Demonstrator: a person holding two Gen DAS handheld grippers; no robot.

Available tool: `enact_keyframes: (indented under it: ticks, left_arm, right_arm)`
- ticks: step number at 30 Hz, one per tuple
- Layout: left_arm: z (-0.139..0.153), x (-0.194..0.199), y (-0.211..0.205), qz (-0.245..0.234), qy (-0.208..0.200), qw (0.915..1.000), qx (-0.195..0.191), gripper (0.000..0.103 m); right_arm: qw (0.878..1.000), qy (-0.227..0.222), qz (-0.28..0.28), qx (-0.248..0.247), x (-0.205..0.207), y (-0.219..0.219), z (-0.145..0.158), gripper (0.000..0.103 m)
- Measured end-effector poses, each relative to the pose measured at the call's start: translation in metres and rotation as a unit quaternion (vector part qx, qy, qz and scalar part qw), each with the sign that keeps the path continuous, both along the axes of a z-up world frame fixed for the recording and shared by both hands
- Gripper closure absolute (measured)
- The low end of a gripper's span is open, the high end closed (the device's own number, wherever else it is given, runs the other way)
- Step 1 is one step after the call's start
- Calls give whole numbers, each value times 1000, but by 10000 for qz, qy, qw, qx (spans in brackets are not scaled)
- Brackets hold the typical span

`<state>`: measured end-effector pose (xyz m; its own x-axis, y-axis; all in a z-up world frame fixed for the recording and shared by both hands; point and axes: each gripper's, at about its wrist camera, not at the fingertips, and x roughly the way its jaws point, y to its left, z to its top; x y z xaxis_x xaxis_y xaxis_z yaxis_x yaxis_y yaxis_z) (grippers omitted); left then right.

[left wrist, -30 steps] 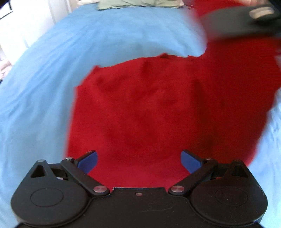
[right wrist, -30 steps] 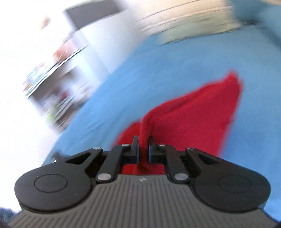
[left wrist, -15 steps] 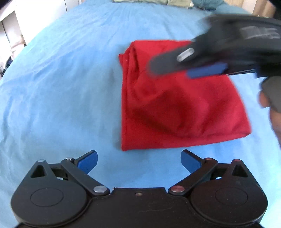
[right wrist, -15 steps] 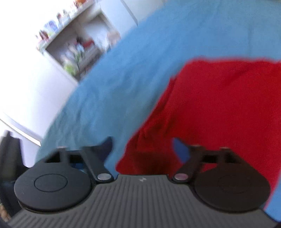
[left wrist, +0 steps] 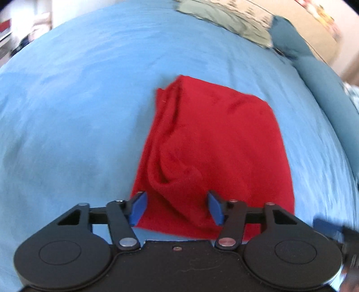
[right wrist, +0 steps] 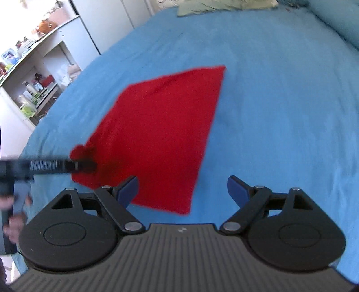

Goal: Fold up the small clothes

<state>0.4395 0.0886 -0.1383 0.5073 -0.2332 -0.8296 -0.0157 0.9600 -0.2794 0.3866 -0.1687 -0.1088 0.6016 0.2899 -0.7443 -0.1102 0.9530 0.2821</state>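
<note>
The red cloth (left wrist: pixel 213 146) lies folded to a rough rectangle in the middle of the blue bed (left wrist: pixel 78 101). The left tool (left wrist: pixel 177 209) is closing over the near left corner, cloth between its jaws but not yet pinched. The right tool (right wrist: pixel 182 191) stands wide open and empty above the near right corner. It looks soft, light and limp; best taken by its corners.

1. You have one folded red garment (left wrist: pixel 208 143) lying on the bed.
2. You have one bed (left wrist: pixel 78 101), covered in blue.
3. You hold two hand-held grippers: left hand-held gripper (left wrist: pixel 177 207), right hand-held gripper (right wrist: pixel 182 189).
4. One green pillow (left wrist: pixel 226 20) lies at the far end.
</note>
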Motion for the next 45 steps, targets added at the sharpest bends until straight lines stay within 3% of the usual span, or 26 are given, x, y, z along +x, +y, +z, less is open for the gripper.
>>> enact_keyframes:
  ticks: [1,2,3,5,8,14,19,25,31,34,37,40,42,43,44,45]
  left_arm:
    - [1,-2,5,128,15,9999,-32,63]
    - [-1,2,6,229,49,9997,-76,91]
    - [-2,4,10,327,93,9993,-167,93]
    - [5,0,20,595,-47,9975,-379,94]
    - [18,-14,27,692,-271,9965,-375,94]
    - [-4,-29,34,1131,77,9924,-471,94]
    - [-9,-22,20,713,8,9974,39,94]
    - [-7,-24,15,275,-70,9988,395,93]
    - [-18,-19,9,133,-5,9982,592,93]
    - [-16,-21,5,25,-27,9971,757,93]
    - [-3,-23,8,27,-40,9977,673,92]
    - [27,-25,12,27,-236,9974,687,85]
    - [46,-21,16,-28,-419,9959,806,57]
    - [54,-16,18,-85,-512,9954,808,32]
    - [59,-10,19,-157,-583,9950,793,17]
    - [63,-1,21,-250,-636,9947,769,12]
  right_arm:
    - [10000,13,-22,93,-2,2,-5,1]
    - [9998,83,-34,173,-4,1,-11,1]
    - [9996,159,-45,214,-4,2,-15,1]
    - [9996,184,-38,195,-3,3,-18,2]
    - [9998,114,-6,171,-4,7,-17,2]
    - [9998,155,83,5,-4,1,-17,2]
    - [9998,196,40,-61,-4,-8,-17,2]
    - [9992,178,-149,-323,3,-9,-13,2]
    - [9955,557,-280,-720,18,-8,-41,1]
    - [9938,492,-117,-991,19,-1,-40,0]
    - [9944,515,-100,-916,20,-5,-29,0]
    - [9971,367,-189,-636,21,-14,-4,0]
    - [9984,308,-241,-405,25,-17,11,0]
    - [9989,283,-261,-274,29,-20,17,0]
    - [9991,269,-275,-149,34,-22,23,0]
    - [9992,257,-297,-35,40,-24,27,0]
